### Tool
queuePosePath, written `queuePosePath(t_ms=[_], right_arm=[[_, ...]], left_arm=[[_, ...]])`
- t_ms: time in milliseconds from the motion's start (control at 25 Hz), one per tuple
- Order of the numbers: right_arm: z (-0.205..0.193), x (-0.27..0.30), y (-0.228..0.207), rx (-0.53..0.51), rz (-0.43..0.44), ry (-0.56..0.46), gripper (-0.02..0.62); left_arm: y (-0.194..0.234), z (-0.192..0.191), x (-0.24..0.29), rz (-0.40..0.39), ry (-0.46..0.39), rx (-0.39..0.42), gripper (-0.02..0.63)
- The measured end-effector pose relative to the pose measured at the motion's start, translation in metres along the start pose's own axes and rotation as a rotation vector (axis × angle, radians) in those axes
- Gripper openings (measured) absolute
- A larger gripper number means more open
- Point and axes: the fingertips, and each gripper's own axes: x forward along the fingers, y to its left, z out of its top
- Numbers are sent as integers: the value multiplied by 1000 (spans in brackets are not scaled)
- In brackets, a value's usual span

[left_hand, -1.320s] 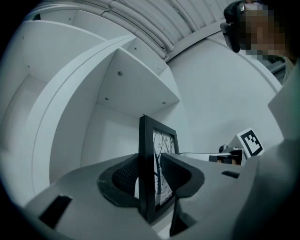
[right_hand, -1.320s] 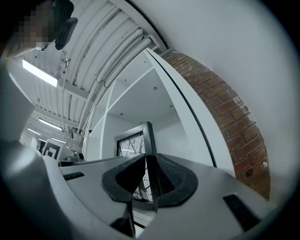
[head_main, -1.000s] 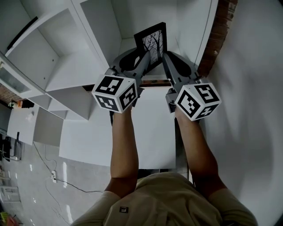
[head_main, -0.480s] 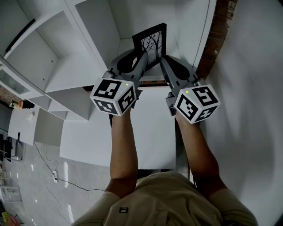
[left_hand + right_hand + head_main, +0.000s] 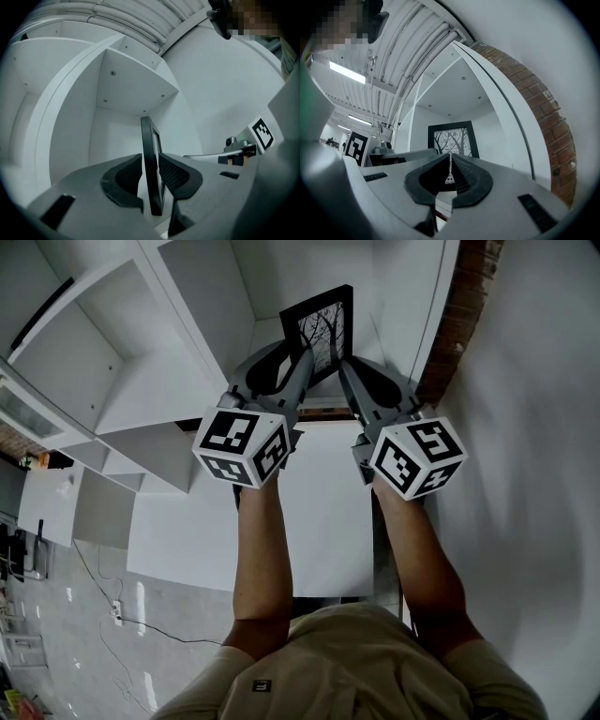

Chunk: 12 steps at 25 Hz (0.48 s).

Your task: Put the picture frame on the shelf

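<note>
The picture frame point(image 5: 322, 326) is black with a bare-tree print and stands upright inside a white shelf compartment point(image 5: 272, 287). In the left gripper view I see the picture frame point(image 5: 149, 136) edge-on between the two pads of my left gripper point(image 5: 150, 158), which is shut on its lower left edge. In the head view the left gripper point(image 5: 304, 356) reaches up to the frame's left side. My right gripper point(image 5: 343, 364) sits just below the frame's right corner, shut with nothing in it. The right gripper point(image 5: 450, 158) faces the picture frame point(image 5: 451, 138) from the front.
White shelf unit point(image 5: 141, 362) with several open compartments spreads to the left. A brick wall edge point(image 5: 464, 306) runs along the right of the compartment. A white cabinet top point(image 5: 323, 512) lies below my forearms. A cable lies on the glossy floor point(image 5: 112, 615) at the lower left.
Both grippers and the frame have shifted slightly upward and deeper into the compartment. The frame stays in the left gripper.
</note>
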Motion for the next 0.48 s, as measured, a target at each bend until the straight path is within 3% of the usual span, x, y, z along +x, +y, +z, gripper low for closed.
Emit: queuePosePath(t_ms=[480], right_arm=[[-1,-2,1,6,0,-2,17]], left_arm=[[1,14,-12,47,-14,59,101]])
